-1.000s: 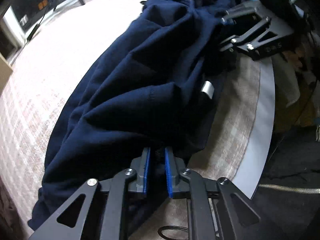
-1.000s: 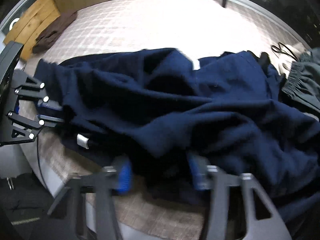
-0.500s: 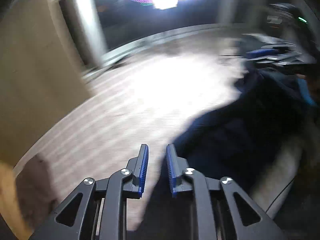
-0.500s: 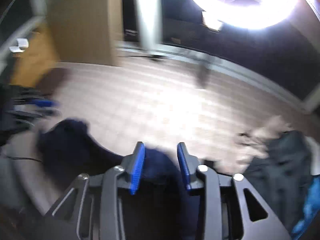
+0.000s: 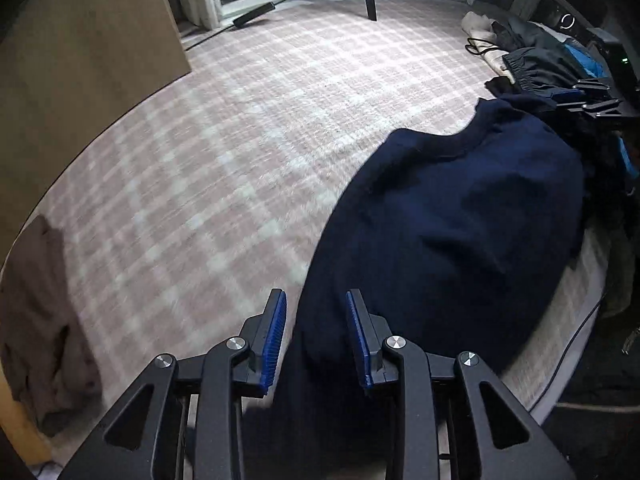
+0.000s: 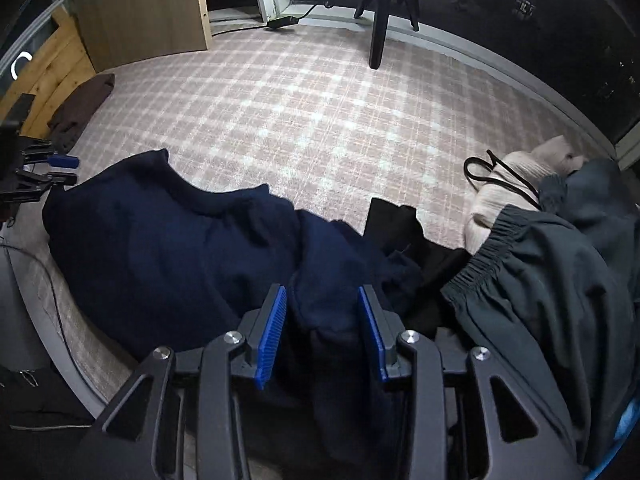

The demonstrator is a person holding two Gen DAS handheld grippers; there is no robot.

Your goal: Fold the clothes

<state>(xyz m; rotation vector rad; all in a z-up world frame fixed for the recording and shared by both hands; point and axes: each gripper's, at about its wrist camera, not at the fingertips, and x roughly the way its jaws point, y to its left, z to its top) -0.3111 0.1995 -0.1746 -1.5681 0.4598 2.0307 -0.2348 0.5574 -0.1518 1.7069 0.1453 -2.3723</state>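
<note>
A: While the jaws of the left gripper (image 5: 316,336) are opening, what is seen between them?

B: An edge of the navy garment (image 5: 452,232) is seen there, in the lower middle of the left view. The blue pads (image 5: 276,336) are apart and are not pressed on the cloth.

A: And the right gripper (image 6: 322,328)?

B: Its jaws are opening too. A bunched fold of the same navy garment (image 6: 172,240) lies between them, at the lower middle of the right view. Whether the pads touch it cannot be told surely; a gap is seen on both sides.

A: Where is the garment placed?

B: It is spread on the checked cover (image 5: 248,152), at the near edge. In the left view it fills the lower right; in the right view it is stretched from the middle left to the centre.

A: What else is seen?

B: A grey garment (image 6: 560,280) with an elastic waist is heaped at the right of the right view, with a cream cloth (image 6: 516,188) behind it and a black cord (image 6: 500,172) on that. A brown cloth (image 5: 44,320) is seen at the lower left of the left view. A tripod leg (image 6: 378,28) stands at the top centre of the right view.
</note>
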